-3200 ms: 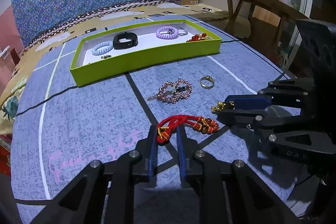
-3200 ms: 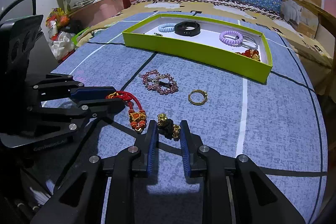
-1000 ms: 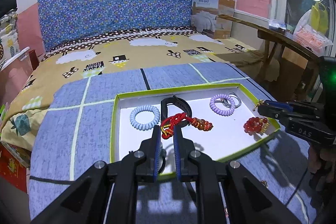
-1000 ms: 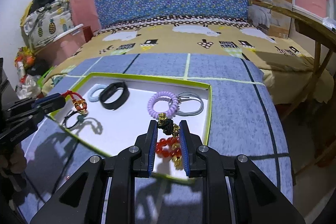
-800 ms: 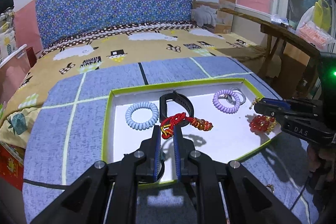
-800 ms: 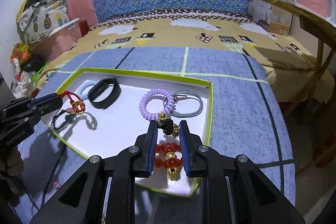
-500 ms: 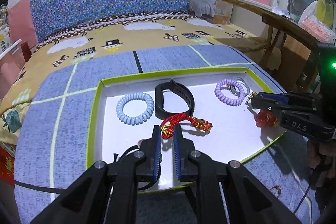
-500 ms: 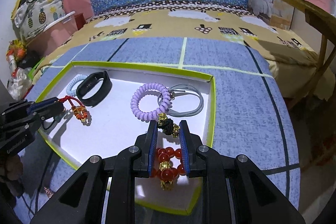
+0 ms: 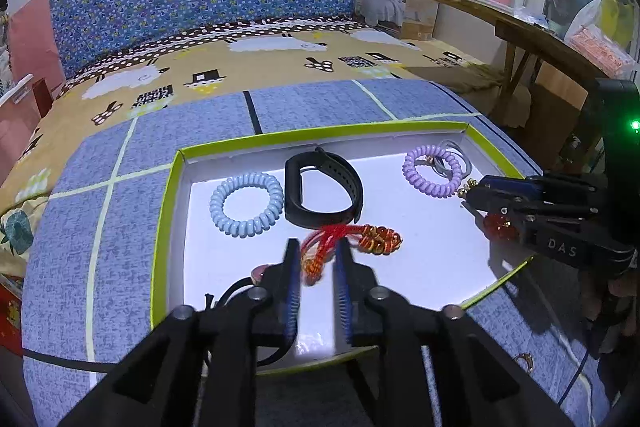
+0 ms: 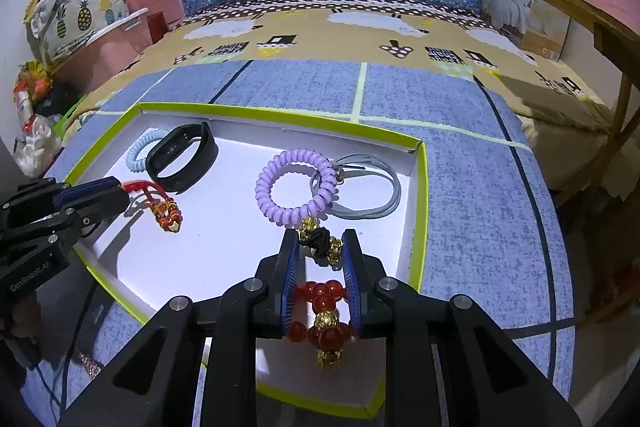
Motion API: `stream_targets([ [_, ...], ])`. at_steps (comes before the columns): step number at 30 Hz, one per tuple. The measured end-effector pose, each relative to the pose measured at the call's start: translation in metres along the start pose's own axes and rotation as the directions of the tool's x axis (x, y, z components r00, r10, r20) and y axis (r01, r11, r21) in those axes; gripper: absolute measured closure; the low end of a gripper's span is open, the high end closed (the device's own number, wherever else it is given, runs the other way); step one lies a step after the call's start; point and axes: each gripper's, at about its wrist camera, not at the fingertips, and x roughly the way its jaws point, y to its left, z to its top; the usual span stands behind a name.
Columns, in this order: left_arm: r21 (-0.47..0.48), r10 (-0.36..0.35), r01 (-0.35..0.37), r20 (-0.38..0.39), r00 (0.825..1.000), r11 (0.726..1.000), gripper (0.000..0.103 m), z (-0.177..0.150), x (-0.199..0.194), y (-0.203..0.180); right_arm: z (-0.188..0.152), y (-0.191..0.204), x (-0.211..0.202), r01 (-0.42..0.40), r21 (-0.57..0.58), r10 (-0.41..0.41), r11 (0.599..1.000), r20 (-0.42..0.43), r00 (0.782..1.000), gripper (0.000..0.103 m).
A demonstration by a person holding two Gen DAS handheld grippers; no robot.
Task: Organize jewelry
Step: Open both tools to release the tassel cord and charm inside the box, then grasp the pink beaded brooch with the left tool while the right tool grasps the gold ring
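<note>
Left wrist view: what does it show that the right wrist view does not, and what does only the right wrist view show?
Only the left wrist view shows a yellow bag near the window. Only the right wrist view shows a pineapple-print bag and a pink beaded piece on the blue cloth. Both show the green tray, the lilac coil, the black band and the red knotted cord.
</note>
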Motion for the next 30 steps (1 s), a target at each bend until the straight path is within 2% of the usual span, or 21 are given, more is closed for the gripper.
stream_targets([
  [7,-0.006,0.005,-0.005,0.02,1.0,1.0,0.074,-0.001,-0.009,-0.001,-0.002,-0.001,-0.013,-0.002,0.007,0.002,1.0,0.031,1.0,0.08],
  [13,-0.008,0.011,-0.011,0.071,0.997,1.0,0.074,-0.006,-0.036,-0.003,-0.009,0.007,-0.043,-0.019,0.011,0.018,1.0,0.091,0.996,0.08],
  [20,-0.015,0.005,-0.003,0.132,0.991,1.0,0.074,-0.026,-0.078,-0.009,-0.035,0.026,-0.091,-0.069,0.003,0.068,0.998,0.162,0.984,0.08],
  [30,0.01,0.005,-0.006,0.181,0.983,1.0,0.074,-0.064,-0.128,-0.027,-0.079,0.045,-0.142,-0.101,0.006,0.098,0.995,0.21,0.973,0.08],
])
